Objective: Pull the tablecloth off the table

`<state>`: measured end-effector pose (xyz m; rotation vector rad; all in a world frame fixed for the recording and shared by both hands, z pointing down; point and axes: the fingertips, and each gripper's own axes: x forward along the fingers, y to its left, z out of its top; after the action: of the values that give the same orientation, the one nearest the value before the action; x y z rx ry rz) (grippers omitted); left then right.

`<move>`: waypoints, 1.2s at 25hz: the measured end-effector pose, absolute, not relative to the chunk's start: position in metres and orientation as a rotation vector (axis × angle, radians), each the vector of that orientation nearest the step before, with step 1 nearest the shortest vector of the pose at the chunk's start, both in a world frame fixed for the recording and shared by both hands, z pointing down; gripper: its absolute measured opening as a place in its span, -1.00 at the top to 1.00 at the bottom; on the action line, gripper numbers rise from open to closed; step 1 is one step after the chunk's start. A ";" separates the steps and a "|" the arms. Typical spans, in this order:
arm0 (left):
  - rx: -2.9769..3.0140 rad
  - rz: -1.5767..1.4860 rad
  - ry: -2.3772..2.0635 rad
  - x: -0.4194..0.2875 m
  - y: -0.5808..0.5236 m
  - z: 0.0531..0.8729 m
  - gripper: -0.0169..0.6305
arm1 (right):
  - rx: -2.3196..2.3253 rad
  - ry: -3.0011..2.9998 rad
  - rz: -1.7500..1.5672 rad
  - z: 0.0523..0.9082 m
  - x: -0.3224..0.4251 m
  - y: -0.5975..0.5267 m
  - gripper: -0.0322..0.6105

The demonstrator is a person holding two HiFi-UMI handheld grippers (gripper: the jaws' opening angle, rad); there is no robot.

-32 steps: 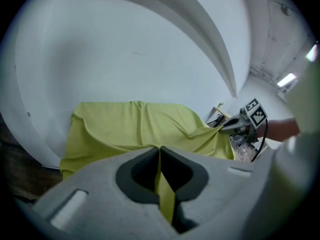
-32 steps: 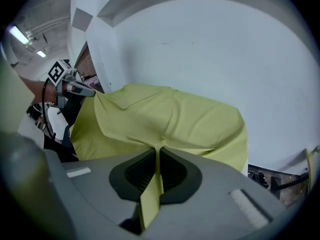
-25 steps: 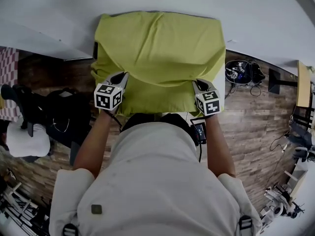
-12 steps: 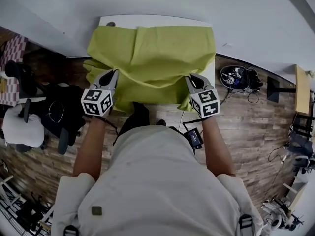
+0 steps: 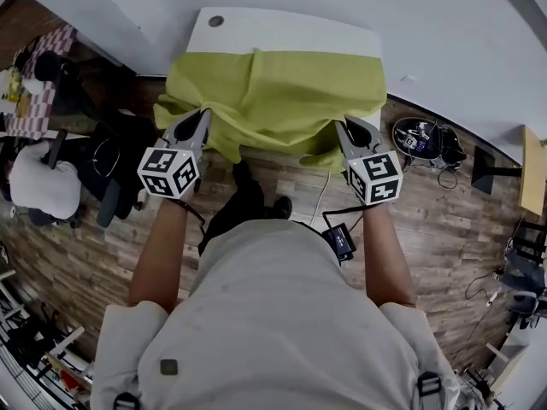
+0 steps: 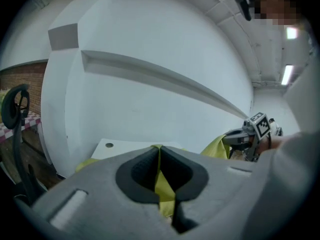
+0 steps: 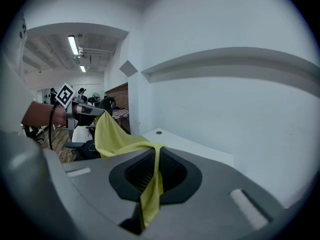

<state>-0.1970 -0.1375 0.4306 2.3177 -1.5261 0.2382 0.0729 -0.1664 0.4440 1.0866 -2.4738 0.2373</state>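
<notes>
Your L tongs (image 5: 202, 116) are clamped shut on the tablecloth (image 5: 273, 92) off the bench's (image 5: 291, 32) near-left corner. Your R tongs (image 5: 346, 126) grip it off the near-right corner. Cloth's bunched over the bench's near part, w/ the front edge lifted off. The bench's far strip is bare.

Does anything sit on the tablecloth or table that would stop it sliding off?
Nothing visible does. The tablecloth has nothing on it, and the left claw and right claw are shut on its near edge.

No legible text, label or number anywhere, perhaps through blur.
</notes>
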 end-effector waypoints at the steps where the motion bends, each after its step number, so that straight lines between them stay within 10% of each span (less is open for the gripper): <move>1: 2.332 0.243 -1.530 -0.198 -0.131 0.426 0.95 | 1.093 -2.482 0.232 0.440 0.072 -0.161 0.85; 30: 2.741 0.169 -1.118 -0.287 0.023 0.365 0.95 | 1.491 -2.382 0.110 0.362 -0.057 0.044 0.84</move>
<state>-0.2868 0.0227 0.3655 2.7410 -1.1176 0.1685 -0.0566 0.0442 0.3618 1.4914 -2.3821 0.1099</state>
